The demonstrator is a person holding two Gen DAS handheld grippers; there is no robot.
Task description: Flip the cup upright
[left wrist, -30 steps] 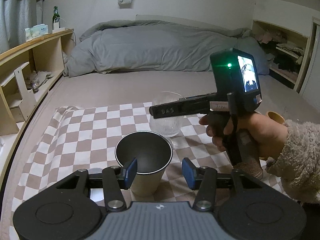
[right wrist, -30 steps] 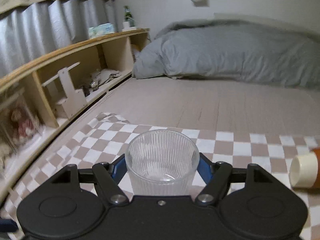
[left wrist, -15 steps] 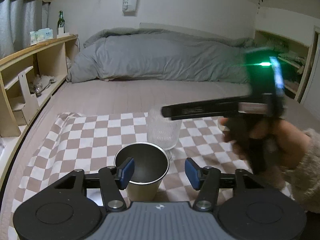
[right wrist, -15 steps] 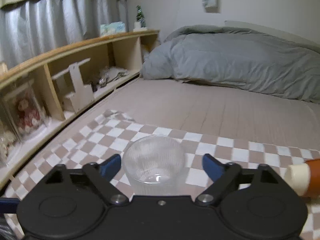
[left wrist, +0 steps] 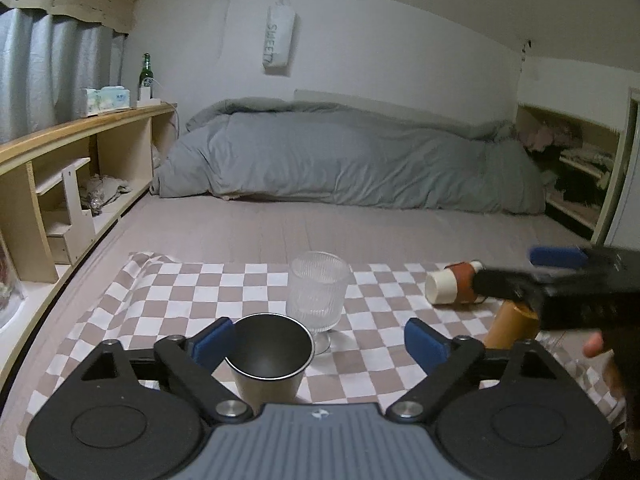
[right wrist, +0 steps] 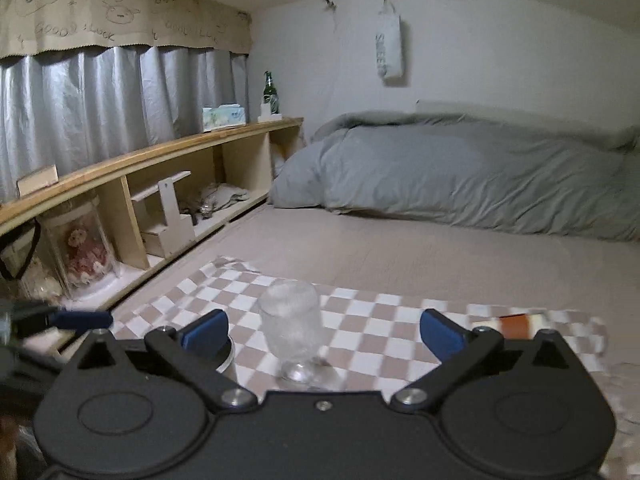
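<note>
ribbed glass cup (left wrist: pixel 318 292) is standing upright on the checkered cloth (left wrist: pixel 168 300), free between the right gripper (right wrist: pixel 322 330)'s spread jaws; the left gripper (left wrist: pixel 318 340) is gaping around a steel cup (left wrist: pixel 270 360).

Grey duvet (left wrist: pixel 344 160) heaped against white wall (left wrist: pixel 380 52); wooden shelf (right wrist: pixel 152 184) under silver curtains (right wrist: pixel 100 96).

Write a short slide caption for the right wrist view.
Open right claw behind an upright ribbed glass on the checkered cloth.
</note>
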